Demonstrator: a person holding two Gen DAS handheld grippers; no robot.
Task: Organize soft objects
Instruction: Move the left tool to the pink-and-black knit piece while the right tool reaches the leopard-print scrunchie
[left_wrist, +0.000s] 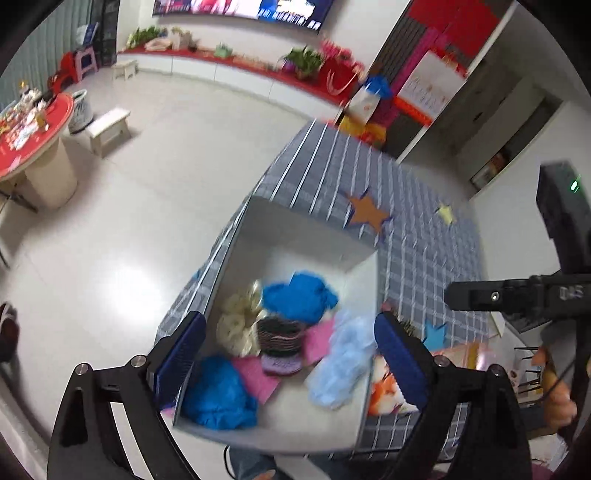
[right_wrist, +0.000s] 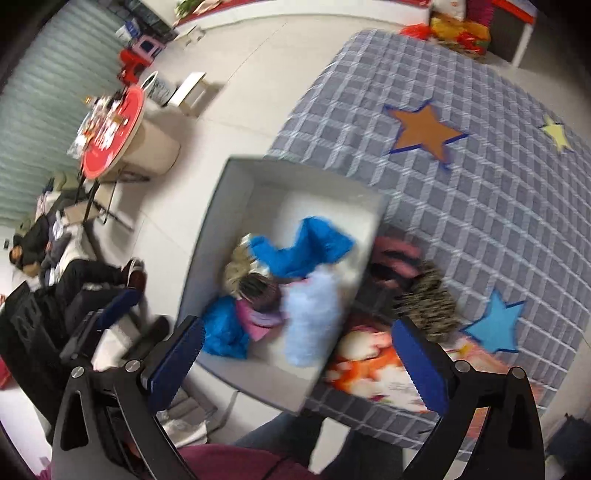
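Two blue cloths (left_wrist: 300, 301) (left_wrist: 218, 395), one pale-blue fluffy piece (right_wrist: 312, 314), in one white box (right_wrist: 236, 184) on checked table (right_wrist: 498, 221); tiled floor (left_wrist: 110, 221). Left gripper (left_wrist: 290, 354), right gripper (right_wrist: 297, 362): jaws wide, empty.

One white box (right_wrist: 236, 206) holds two bright blue cloths (right_wrist: 314, 251), one pale blue cloth (right_wrist: 314, 314), one striped hat (left_wrist: 279, 334).
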